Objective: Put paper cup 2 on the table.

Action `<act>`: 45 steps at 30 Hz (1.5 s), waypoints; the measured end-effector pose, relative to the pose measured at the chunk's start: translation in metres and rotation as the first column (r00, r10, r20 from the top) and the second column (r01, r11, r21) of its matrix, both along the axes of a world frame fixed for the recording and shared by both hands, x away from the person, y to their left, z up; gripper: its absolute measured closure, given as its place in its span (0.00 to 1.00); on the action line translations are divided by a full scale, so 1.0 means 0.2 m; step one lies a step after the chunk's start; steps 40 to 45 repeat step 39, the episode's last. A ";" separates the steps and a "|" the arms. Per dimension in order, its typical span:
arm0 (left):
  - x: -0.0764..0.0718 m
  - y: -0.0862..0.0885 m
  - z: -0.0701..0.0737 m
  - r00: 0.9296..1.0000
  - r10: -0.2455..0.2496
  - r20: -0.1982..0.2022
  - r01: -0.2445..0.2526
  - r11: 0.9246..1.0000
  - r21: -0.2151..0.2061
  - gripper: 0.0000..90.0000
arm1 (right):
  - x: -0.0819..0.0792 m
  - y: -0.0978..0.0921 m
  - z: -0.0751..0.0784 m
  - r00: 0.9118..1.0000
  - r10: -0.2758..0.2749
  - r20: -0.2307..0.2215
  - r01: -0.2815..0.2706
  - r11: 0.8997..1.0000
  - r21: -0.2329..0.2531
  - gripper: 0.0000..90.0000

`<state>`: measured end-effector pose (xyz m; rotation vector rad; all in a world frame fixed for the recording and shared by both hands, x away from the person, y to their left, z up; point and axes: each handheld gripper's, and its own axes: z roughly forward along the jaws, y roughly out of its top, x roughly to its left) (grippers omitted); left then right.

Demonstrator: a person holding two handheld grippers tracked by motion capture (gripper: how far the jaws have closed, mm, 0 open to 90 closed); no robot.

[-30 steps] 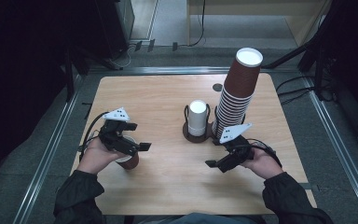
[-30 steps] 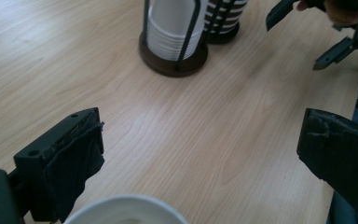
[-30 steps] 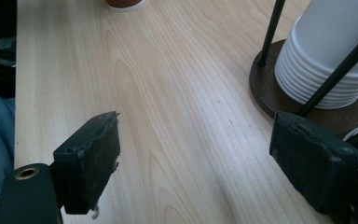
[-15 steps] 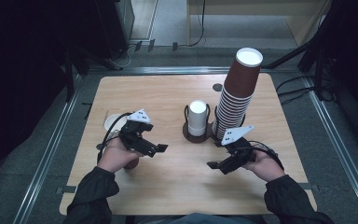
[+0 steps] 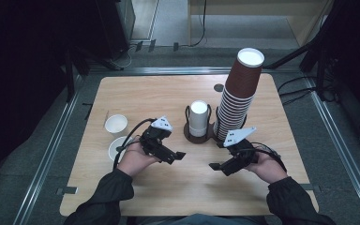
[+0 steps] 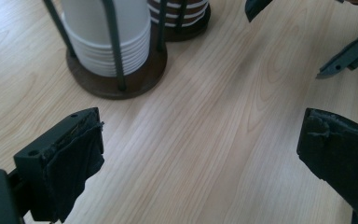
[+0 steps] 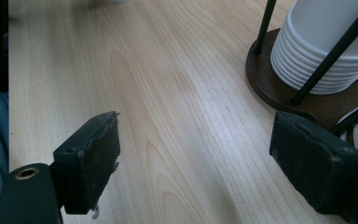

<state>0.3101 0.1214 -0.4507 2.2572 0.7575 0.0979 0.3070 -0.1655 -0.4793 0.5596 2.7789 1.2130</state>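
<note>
My left gripper hovers over the middle of the wooden table, pointing right. It is open, its jaws wide apart over bare wood. My right gripper faces it from the right, also open with nothing between its jaws. Just beyond both stands a short stack of white cups in a dark wire holder. A tall stack of brown cups rises beside it on the right.
Two single cups with white insides sit at the table's left: one stands free, the other is partly hidden behind my left hand and cable. A dark round disc lies near the far edge. Metal rails border the table.
My left gripper has moved right from the table's left part toward the middle, uncovering the two single cups. The right gripper has barely shifted.
</note>
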 end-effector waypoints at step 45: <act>-0.04 -0.14 -0.15 0.996 0.018 0.092 -0.019 1.000 0.010 0.00 | 0.02 0.02 -0.04 0.999 0.045 0.015 -0.045 0.999 -0.015 0.20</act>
